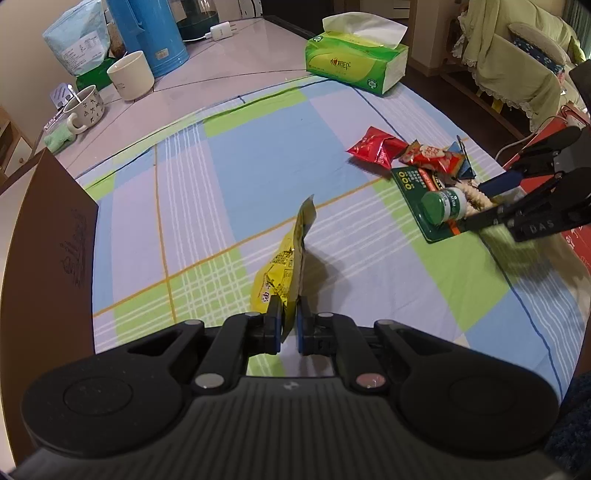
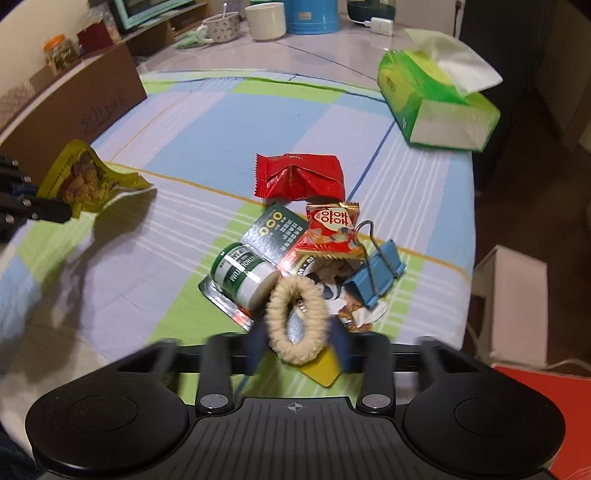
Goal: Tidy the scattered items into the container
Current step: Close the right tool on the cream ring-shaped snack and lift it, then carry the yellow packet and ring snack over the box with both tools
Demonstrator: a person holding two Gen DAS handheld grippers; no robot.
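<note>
My left gripper [image 1: 288, 317] is shut on the lower edge of a yellow snack packet [image 1: 284, 258], which stands upright above the checked cloth. The right wrist view shows the same packet [image 2: 85, 181] with the left gripper [image 2: 61, 210] at the left edge. The brown cardboard box [image 1: 48, 229] sits just left of it. My right gripper [image 2: 299, 349] is blurred, with its fingers apart on either side of a beige hair scrunchie [image 2: 295, 321]. The scrunchie lies on a pile made up of a green-and-white bottle [image 2: 240, 273], a green card [image 2: 277, 232], a blue binder clip [image 2: 376, 273] and two red packets [image 2: 299, 177].
A green tissue box [image 1: 354, 62] stands at the far side of the cloth. Two mugs [image 1: 131, 75], a blue flask [image 1: 147, 33] and a pale bag crowd the back left. A red surface [image 2: 546, 398] lies right of the table edge, and a yellow card [image 2: 321, 369] lies under the scrunchie.
</note>
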